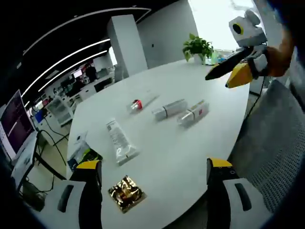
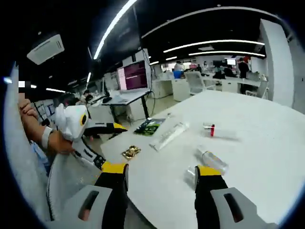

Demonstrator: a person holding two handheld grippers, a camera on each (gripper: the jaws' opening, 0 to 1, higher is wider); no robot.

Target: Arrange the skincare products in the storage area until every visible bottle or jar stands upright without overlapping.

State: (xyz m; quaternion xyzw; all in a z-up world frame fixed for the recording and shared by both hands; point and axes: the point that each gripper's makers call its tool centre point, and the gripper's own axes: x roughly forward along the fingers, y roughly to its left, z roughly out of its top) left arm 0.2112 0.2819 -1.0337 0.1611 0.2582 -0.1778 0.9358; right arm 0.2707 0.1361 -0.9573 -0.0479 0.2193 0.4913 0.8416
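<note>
Skincare items lie flat on the white table (image 1: 190, 157): a white tube (image 1: 119, 140), a small red-capped bottle (image 1: 137, 105), a grey bottle (image 1: 169, 109) and a red-labelled bottle (image 1: 193, 113). A gold foil packet (image 1: 126, 193) lies nearest. My left gripper (image 1: 154, 164) hovers above the table's near edge, open and holding nothing. My right gripper (image 1: 218, 80) hangs above the far right edge. In the right gripper view, my right gripper (image 2: 161, 169) is open and holding nothing, with a clear bottle (image 2: 212, 160) just beyond it; the tube (image 2: 169, 135), red-capped bottle (image 2: 209, 128) and foil packet (image 2: 130, 152) lie farther off. A hand holds my left gripper (image 2: 107, 143) at the left.
A green and blue packet (image 1: 81, 148) sits at the table's left edge. A potted plant (image 1: 198, 47) stands at the far end. Beyond the table are a desk with a lit monitor (image 2: 133, 76) and office chairs (image 2: 195, 81). Grey mesh fabric (image 1: 274, 143) is beside the right edge.
</note>
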